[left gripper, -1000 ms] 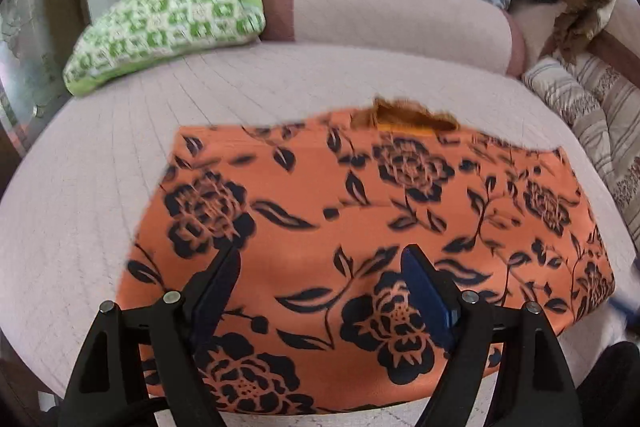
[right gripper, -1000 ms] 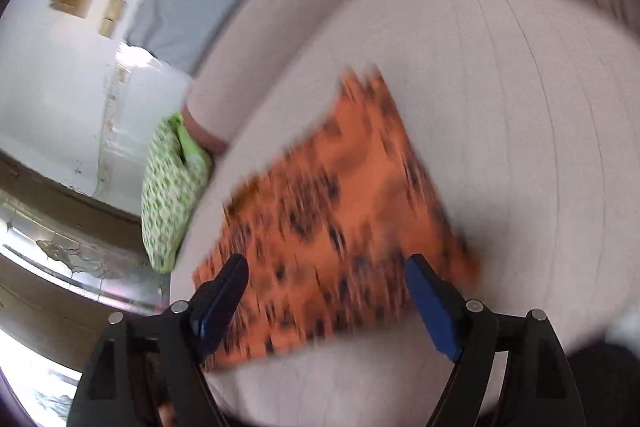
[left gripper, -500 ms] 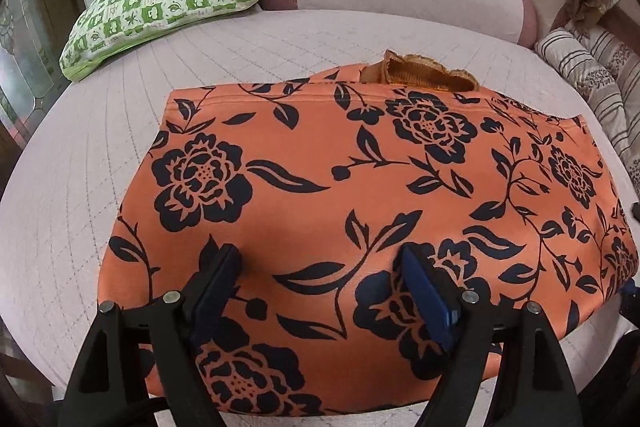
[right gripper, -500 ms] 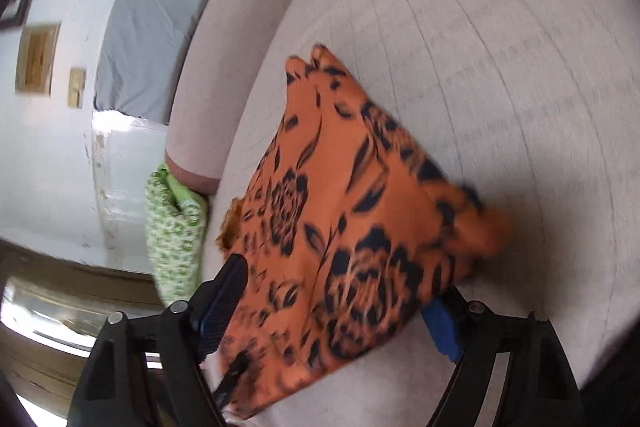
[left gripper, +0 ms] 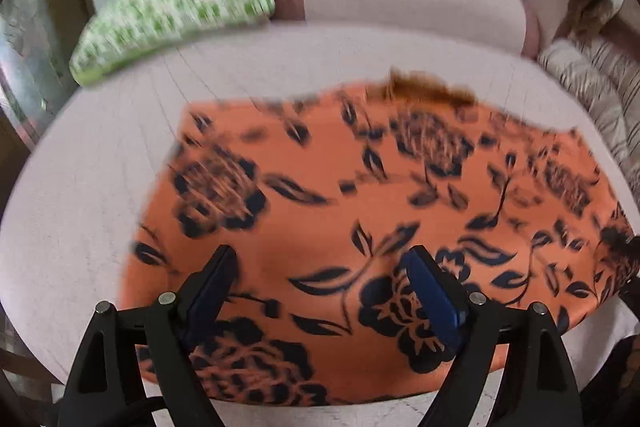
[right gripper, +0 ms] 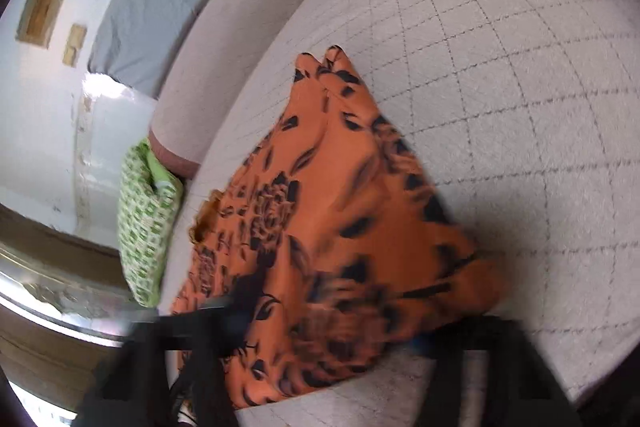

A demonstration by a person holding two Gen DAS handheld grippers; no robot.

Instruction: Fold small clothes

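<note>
Right hand-held gripper (right gripper: 320,323) now closing on cloth (right gripper: 332,211)

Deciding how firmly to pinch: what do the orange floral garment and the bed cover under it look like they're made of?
Orange floral garment: thin, smooth woven or knit fabric with a printed navy flower pattern and matte finish; it drapes and bunches softly at the corner near the right gripper. The exact fibre cannot be told. Bed cover: pale quilted textile, judging by its stitched grid lines and slightly puffed squares, matte.
</note>
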